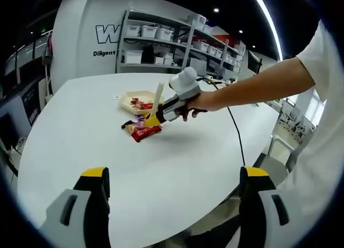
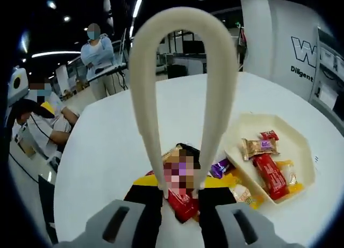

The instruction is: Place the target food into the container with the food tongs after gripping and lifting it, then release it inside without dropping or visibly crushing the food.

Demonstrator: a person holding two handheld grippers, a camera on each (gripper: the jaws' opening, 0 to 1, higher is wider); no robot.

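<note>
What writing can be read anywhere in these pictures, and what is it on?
"W": large letter on the white wall, cut off by the shelving.
"Diligent": small word below it on the same wall; in the right gripper view it reads "Diligen", cut off.
Print on the snack packets in the tray: too small and blurred to read.

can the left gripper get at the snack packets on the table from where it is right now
Probably not without moving in. The left gripper sits back near the table edge, fingers apart, well short of the snack packets. The right gripper with its tongs already sits over that pile.
</note>
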